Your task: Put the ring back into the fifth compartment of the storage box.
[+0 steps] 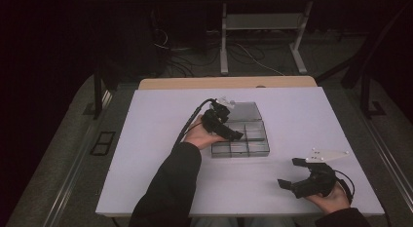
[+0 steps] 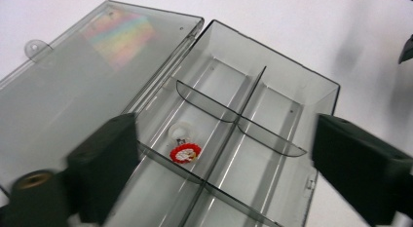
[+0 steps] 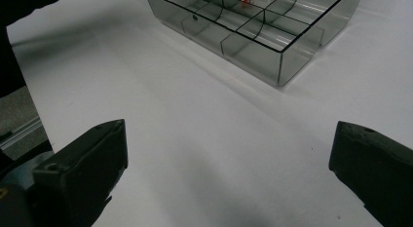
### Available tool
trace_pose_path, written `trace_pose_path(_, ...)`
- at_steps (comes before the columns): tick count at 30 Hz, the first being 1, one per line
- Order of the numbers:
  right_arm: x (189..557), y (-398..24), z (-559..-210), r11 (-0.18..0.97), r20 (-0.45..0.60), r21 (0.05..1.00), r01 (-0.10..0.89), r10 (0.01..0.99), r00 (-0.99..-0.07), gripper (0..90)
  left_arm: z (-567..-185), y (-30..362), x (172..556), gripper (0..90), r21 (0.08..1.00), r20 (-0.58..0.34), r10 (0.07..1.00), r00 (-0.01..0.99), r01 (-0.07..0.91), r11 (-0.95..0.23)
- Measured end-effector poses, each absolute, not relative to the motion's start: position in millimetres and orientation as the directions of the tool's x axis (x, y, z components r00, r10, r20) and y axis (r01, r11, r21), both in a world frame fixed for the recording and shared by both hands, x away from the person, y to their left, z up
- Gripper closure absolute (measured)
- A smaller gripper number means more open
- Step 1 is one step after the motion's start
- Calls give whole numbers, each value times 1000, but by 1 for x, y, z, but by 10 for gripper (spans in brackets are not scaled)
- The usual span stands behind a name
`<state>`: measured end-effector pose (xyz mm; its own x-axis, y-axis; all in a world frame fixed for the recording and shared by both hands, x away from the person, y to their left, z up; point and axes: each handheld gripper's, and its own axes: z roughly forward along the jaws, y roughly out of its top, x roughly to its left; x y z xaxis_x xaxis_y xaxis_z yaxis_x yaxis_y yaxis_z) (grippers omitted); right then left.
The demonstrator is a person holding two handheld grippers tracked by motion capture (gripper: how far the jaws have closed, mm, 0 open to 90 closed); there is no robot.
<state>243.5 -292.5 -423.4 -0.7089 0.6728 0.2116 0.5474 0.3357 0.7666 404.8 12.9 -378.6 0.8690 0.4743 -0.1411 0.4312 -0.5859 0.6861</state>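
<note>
A clear grey compartment box (image 1: 257, 150) lies mid-table with its lid (image 1: 246, 111) folded back flat on the far side. My left gripper (image 1: 233, 134) hovers over the box's left part, jaws wide apart and nothing between them. In the left gripper view, the left gripper (image 2: 229, 159) looks down on the box (image 2: 292, 71) and its lid (image 2: 73, 85). A small red-and-white piece (image 2: 185, 153) lies in a middle compartment on the lid side. My right gripper (image 1: 290, 172) rests at the near right of the table, open and empty. Its own view shows the box (image 3: 292, 56) ahead of the right gripper (image 3: 229, 163).
The white tabletop (image 1: 160, 139) spreads wide around the box on every side. A wooden strip (image 1: 229, 82) runs along its far edge. Beyond it lie a dark floor, cables and the legs of a metal stand (image 1: 224, 47).
</note>
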Motion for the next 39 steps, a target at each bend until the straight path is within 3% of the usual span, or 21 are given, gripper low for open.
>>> trace_pose_path(2,243,-293,-423,336,211,767,547,673,-709,1,-376,15,402,0,689,-145,480,865,437,-578)
trace_pose_path(39,243,-292,-423,331,219,762,556,677,-703,1,-361,96,330,0,778,-121,523,843,408,-478)
